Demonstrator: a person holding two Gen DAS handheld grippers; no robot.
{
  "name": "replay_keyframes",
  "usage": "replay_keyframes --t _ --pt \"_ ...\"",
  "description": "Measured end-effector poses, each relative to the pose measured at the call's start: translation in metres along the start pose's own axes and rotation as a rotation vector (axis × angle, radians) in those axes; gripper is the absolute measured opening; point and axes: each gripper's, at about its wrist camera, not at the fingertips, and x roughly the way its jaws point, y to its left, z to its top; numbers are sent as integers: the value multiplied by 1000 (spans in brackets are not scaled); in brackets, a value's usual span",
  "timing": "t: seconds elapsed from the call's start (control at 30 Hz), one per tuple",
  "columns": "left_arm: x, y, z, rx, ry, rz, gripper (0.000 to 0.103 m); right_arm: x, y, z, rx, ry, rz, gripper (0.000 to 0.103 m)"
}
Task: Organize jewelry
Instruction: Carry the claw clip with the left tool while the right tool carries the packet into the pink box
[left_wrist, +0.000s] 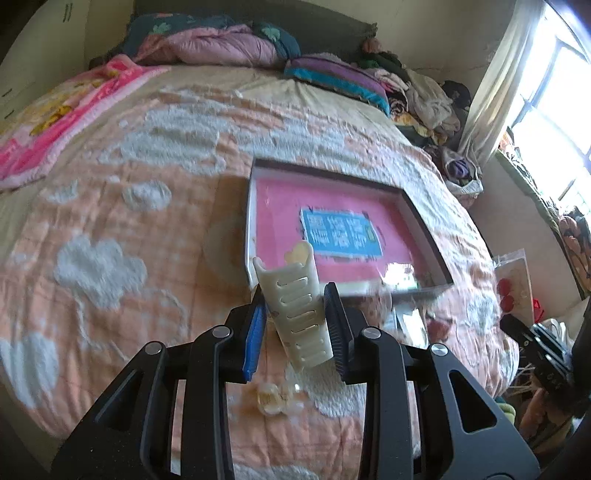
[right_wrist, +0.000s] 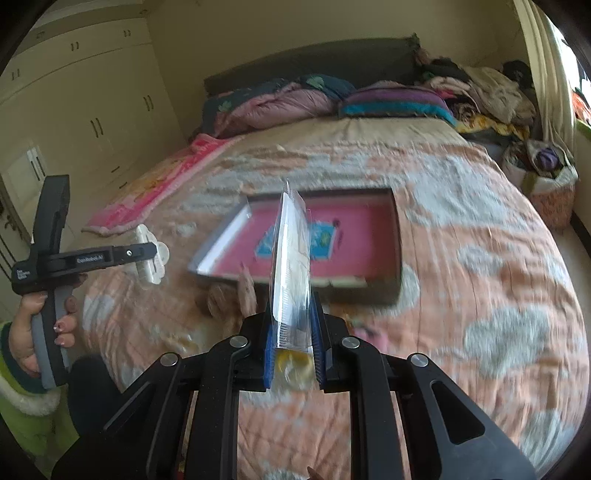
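Clamping a cream hair claw clip (left_wrist: 301, 310) between its pads, the left claw (left_wrist: 295, 314) hangs above the bed (left_wrist: 110, 221), just short of the near edge of the pink-lined tray (left_wrist: 424, 236). The right claw (right_wrist: 293, 332) is closed on a clear plastic packet (right_wrist: 291, 258) (something yellow shows at its lower end, too blurred to name), held edge-on and upright over the quilt in front of that same tray.

Both items sit off the bedding and neither is in the tray yet. A few small pieces lie loose on the quilt below the left claw, including a translucent yellowish one (left_wrist: 269, 400).

Judging from this, the main risk is the packet: slick film pinched near one end could pivot or slide out if swung quickly. The clip is gripped across its slotted body, so a release from height could make it bounce off the tray's lining onto the soft, patterned quilt, where pale pieces are hard to spot.
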Motion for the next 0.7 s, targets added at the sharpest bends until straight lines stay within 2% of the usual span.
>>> replay_keyframes --t 0.13,0.4,0.7 --pt "0 -3 19 23 -23 6 23 1 3 33 -25 -51 -10 16" --pt "26 -27 50 72 -20 -11 23 19 -18 79 -1 -78 -38 16" --pt "70 -56 65 129 9 3 23 57 -44 96 46 -43 -66 16"
